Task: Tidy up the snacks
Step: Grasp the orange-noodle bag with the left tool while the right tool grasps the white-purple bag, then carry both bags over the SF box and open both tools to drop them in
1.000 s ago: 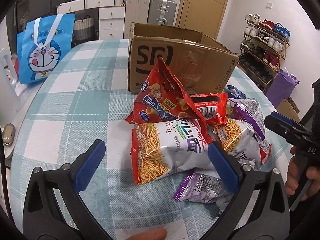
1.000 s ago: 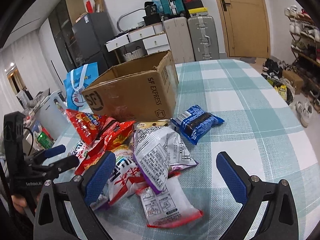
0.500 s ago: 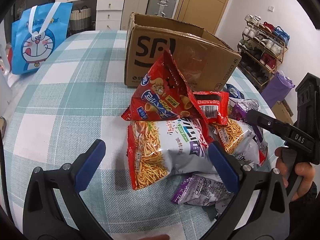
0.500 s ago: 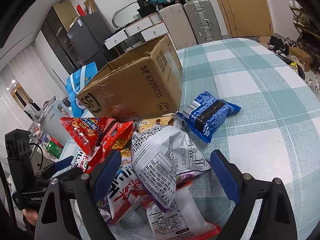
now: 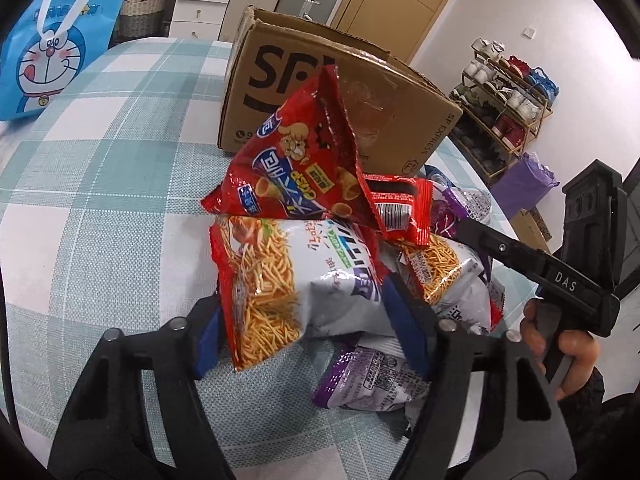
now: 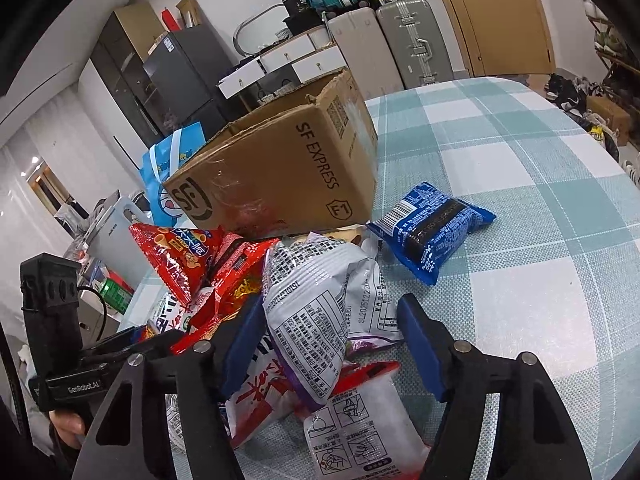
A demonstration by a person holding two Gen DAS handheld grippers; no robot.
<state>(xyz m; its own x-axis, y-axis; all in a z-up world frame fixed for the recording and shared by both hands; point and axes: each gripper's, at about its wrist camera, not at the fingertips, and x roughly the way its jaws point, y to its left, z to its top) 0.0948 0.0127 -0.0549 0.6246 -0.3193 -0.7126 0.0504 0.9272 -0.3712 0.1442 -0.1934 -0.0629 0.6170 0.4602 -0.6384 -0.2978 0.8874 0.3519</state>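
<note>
A pile of snack bags lies on the checked tablecloth (image 5: 100,200) in front of an open cardboard box (image 5: 360,92) (image 6: 280,168). My left gripper (image 5: 306,332) is closing, and its blue pads touch both sides of the white-and-red noodle snack bag (image 5: 288,280). A red cone-snack bag (image 5: 296,168) leans on top, with a small red packet (image 5: 400,208) beside it. My right gripper (image 6: 330,344) is closing too, its pads against the white bag with black print (image 6: 316,312). A blue packet (image 6: 432,228) lies apart to the right.
A purple bag (image 5: 372,376) and a red-edged white packet (image 6: 360,432) lie low in the pile. A blue cartoon tote (image 5: 52,48) stands at the table's far left. Suitcases (image 6: 412,40) and a shoe rack (image 5: 508,92) stand beyond the table.
Both grippers came down closer to the pile. Their jaws went from wide open to narrowed, the left around the noodle bag and the right around the white printed bag.
</note>
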